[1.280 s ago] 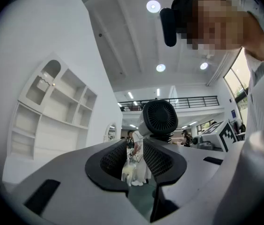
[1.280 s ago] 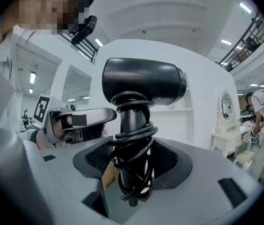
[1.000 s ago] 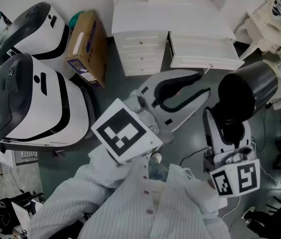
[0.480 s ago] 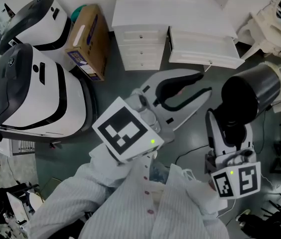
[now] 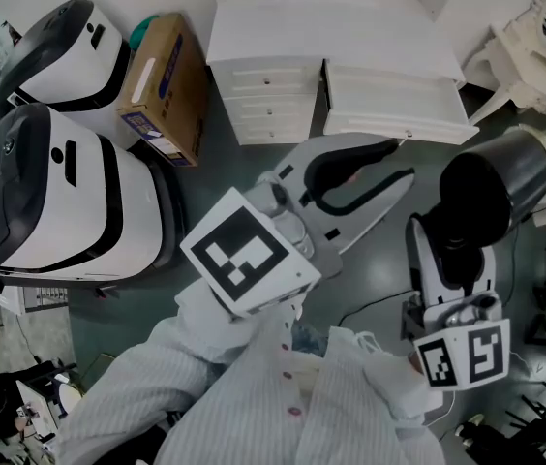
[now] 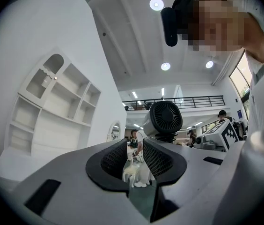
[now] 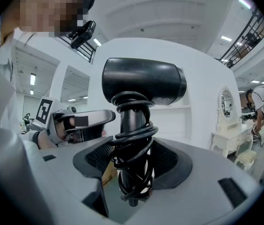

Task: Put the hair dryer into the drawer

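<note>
Right gripper (image 5: 450, 264) (image 7: 132, 172): jaws clenched on the handle of the hair dryer (image 5: 491, 197) (image 7: 143, 81), which stands upright at the right of the head view.

Hair dryer: black, with a short, broad barrel. A black cord (image 7: 133, 144) is coiled in several loops round the handle. The left gripper view shows its round rear grille (image 6: 165, 118).

Left gripper (image 5: 350, 177) (image 6: 134, 161): centre of the head view, jaws parted, nothing between them.

Drawer (image 5: 394, 100): white, pulled out from the white cabinet (image 5: 263, 90) at upper centre. The hair dryer sits below and right of it, well apart.

A cardboard box (image 5: 162, 80) stands at upper left.
</note>
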Available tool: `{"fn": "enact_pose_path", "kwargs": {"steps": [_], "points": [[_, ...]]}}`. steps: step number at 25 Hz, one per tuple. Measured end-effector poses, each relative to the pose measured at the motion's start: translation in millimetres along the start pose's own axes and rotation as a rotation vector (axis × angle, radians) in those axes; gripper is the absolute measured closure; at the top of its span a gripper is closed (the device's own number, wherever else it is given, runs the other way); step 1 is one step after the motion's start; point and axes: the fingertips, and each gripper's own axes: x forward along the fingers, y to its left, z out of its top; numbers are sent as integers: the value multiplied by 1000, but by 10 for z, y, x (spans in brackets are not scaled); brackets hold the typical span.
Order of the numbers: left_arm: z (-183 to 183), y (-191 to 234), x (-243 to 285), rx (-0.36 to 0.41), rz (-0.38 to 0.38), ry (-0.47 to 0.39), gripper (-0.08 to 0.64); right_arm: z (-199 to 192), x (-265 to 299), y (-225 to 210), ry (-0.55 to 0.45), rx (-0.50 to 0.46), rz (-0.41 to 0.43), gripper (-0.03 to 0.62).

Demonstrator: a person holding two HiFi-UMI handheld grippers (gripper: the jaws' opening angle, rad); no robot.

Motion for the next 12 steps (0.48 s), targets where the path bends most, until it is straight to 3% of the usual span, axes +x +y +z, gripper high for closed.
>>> {"fn": "enact_pose_path", "kwargs": {"steps": [12], "points": [[75,1289,927,13,-43,-4,446,249,1310,-829,-7,-5,-50,344]]}}
